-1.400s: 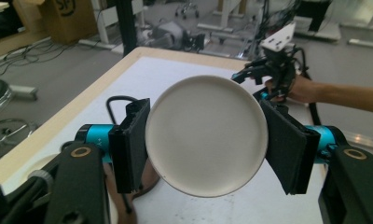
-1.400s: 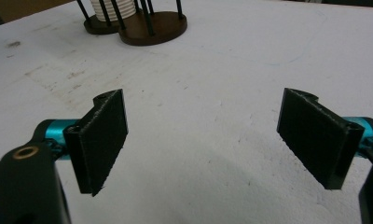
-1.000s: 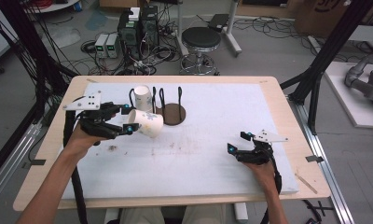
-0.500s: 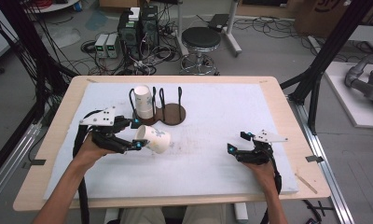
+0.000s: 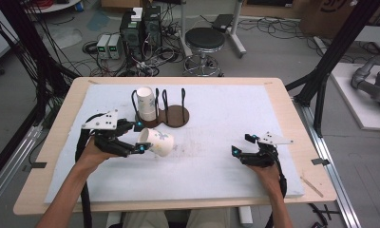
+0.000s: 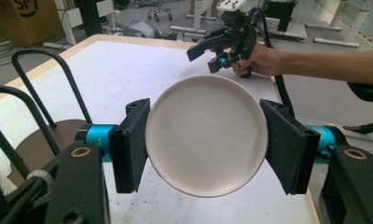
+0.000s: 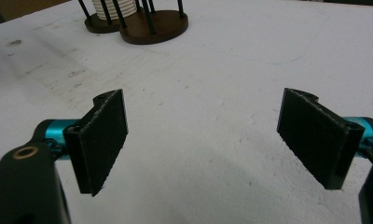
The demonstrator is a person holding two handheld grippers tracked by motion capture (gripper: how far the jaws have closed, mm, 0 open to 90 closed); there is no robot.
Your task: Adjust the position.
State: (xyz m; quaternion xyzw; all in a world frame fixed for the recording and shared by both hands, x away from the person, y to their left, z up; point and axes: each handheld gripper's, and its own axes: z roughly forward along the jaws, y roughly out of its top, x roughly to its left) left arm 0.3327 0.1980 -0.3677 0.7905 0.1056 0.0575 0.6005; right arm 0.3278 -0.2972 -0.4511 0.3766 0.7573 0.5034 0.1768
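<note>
A white paper cup (image 5: 158,142) with a faint pattern lies on its side between the jaws of my left gripper (image 5: 141,137), which is shut on it just above the white mat. In the left gripper view the cup's round base (image 6: 206,135) faces the camera, with a pad pressed on each side. A second white cup (image 5: 146,103) stands in the left slot of a dark wire rack (image 5: 173,116) behind it. My right gripper (image 5: 241,145) rests open on the mat at the right, its pads (image 7: 104,135) wide apart with nothing between them.
The rack's black wire loops (image 6: 40,88) rise close to the left of the held cup. The white mat (image 5: 216,104) covers most of the wooden table (image 5: 283,95). My right gripper (image 6: 212,51) and its hand show across the mat in the left gripper view.
My left gripper has carried the cup down and toward the near side, away from the rack, then held still. The right gripper has not moved.
</note>
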